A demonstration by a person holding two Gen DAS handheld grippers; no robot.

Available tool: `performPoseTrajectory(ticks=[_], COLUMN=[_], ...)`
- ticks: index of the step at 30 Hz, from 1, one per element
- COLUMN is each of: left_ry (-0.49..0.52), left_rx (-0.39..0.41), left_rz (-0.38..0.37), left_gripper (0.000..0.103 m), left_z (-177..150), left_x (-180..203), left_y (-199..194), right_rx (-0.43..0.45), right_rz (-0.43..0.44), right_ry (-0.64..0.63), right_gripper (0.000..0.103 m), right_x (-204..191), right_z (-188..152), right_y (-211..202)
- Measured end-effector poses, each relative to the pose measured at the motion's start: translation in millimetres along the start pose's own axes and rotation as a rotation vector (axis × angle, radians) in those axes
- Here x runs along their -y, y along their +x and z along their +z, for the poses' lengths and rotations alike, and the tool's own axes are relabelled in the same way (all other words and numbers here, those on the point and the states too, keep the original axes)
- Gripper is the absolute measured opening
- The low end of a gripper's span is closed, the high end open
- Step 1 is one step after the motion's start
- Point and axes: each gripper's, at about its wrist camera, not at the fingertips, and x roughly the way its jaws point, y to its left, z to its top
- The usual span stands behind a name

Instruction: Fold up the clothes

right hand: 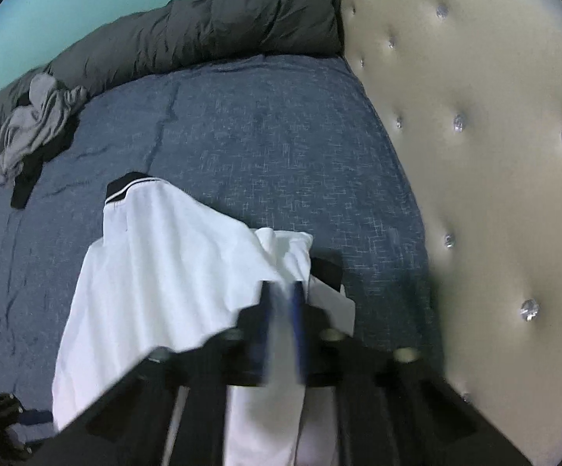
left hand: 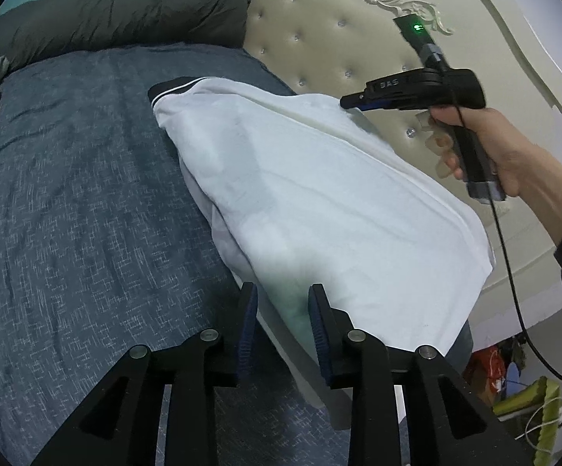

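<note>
You have open blue bed [right hand: 261, 124] far and left of the white shirt [right hand: 156, 272]; the tufted headboard [right hand: 475, 155] blocks the right, the dark duvet [right hand: 211, 27] the far edge.

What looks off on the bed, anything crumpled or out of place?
A grey garment lies crumpled in a heap at the far edge of the blue bedspread, against the dark rolled duvet, unfolded. The white shirt is only part folded. Nothing looks damaged or spilled.
</note>
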Motion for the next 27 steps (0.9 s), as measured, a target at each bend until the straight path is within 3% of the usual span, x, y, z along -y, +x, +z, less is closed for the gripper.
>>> performPoseTrajectory(ticks=[4, 8, 13, 19, 27], left_ry=[0.002, 0.005, 0.016, 0.016, 0.025], left_rx=[-0.001, -0.001, 0.0, 0.001, 0.002], left_rz=[-0.006, -0.007, -0.003, -0.001, 0.015], left_gripper=[0.03, 0.03, 0.03, 0.03, 0.03], left_z=[-1.8, -4.8, -4.2, -4.5, -1.2], left_x=[-1.3, -1.2, 0.0, -0.6, 1.2], left_y=[2.4, 3.6, 4.4, 3.9, 0.8], right_rx=[0.035, 0.088, 0.085, 0.034, 0.129], right_rz=[-0.031, -0.089, -0.129, -0.09, -0.027], right_ry=[0.02, 0.128, 0.182, 0.18, 0.167], right_gripper=[0.001, 0.0, 0.0, 0.0, 0.002], right_x=[7.8, 31.9, 48.7, 48.1, 44.6], right_z=[0.5, -1.3, -7.9, -14.2, -25.6], right_y=[-0.9, -6.6, -1.8, 11.2, -26.7])
